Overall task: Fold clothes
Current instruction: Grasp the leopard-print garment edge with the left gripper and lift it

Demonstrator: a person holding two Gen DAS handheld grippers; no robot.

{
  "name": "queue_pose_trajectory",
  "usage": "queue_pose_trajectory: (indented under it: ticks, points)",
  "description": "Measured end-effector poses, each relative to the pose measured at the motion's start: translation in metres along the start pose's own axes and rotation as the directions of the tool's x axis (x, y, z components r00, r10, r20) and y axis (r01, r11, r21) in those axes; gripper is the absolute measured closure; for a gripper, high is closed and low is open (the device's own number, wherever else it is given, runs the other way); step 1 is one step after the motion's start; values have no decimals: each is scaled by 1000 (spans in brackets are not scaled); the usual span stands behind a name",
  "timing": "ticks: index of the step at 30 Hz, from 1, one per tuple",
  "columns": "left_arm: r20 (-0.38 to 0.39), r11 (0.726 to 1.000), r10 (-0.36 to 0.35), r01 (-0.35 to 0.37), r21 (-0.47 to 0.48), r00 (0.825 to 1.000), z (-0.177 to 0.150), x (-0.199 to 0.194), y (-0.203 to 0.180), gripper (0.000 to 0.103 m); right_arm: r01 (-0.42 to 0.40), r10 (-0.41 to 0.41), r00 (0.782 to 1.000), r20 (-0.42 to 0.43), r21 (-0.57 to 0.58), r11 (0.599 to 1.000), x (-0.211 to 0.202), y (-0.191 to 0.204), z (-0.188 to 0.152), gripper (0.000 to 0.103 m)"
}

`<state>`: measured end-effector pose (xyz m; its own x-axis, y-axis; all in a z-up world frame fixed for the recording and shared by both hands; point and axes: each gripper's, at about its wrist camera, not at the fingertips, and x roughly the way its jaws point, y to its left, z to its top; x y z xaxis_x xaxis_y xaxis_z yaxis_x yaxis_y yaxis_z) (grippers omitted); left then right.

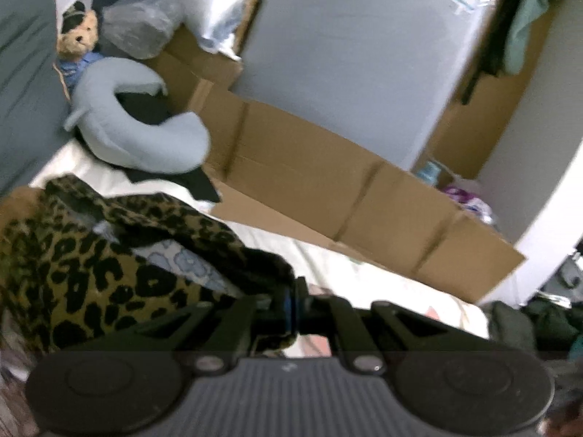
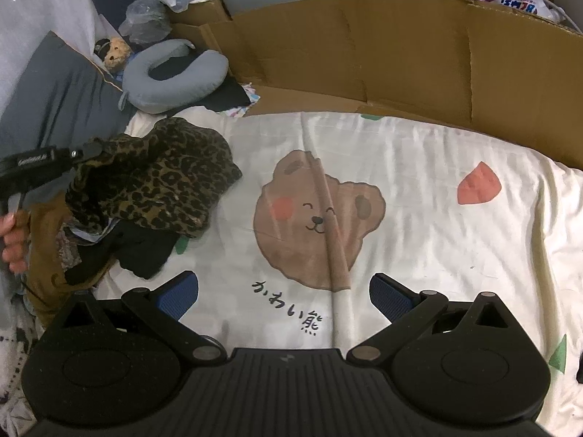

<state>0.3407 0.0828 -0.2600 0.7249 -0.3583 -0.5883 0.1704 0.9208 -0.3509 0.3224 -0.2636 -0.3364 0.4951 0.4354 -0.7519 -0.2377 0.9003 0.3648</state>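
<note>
A leopard-print garment (image 1: 83, 266) hangs crumpled from my left gripper (image 1: 293, 302), whose jaws are shut on a dark edge of it. In the right wrist view the same leopard-print garment (image 2: 164, 178) is lifted off a pile of clothes (image 2: 109, 244) at the left of the bed, with the left gripper (image 2: 91, 151) pinching its top and a hand (image 2: 12, 240) on the handle. My right gripper (image 2: 284, 298) stands open above the cream bear-print sheet (image 2: 419, 218), nothing between its blue pads (image 2: 178, 296).
A flattened cardboard wall (image 2: 400, 54) lines the far side of the bed. A blue neck pillow (image 2: 175, 73), a teddy bear (image 2: 114, 52), a grey pillow (image 2: 54, 98) and a plastic bag (image 2: 145, 18) lie at the back left. Black clothing (image 2: 145, 251) sits under the pile.
</note>
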Motion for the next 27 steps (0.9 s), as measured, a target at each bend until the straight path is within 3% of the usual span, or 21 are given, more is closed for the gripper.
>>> queue_pose_trajectory:
  ticks: [12, 16, 18, 20, 27]
  points:
    - [-101, 990, -142, 138, -39, 985, -64, -8, -39, 101, -70, 71, 997, -11, 33, 997, -6, 13, 2, 0]
    - [-145, 983, -181, 175, -50, 973, -82, -6, -47, 101, -120, 121, 992, -21, 37, 992, -7, 19, 0, 1]
    - [-170, 982, -187, 182, -46, 968, -89, -4, -53, 101, -144, 145, 989, -31, 35, 989, -6, 23, -2, 13]
    - [-192, 980, -198, 191, -53, 961, -97, -3, -58, 101, -156, 157, 987, -44, 32, 987, -4, 26, -4, 17]
    - [-275, 968, -252, 244, -63, 928, -124, 0, -78, 101, -183, 184, 980, -74, 20, 983, 1, 34, -11, 17]
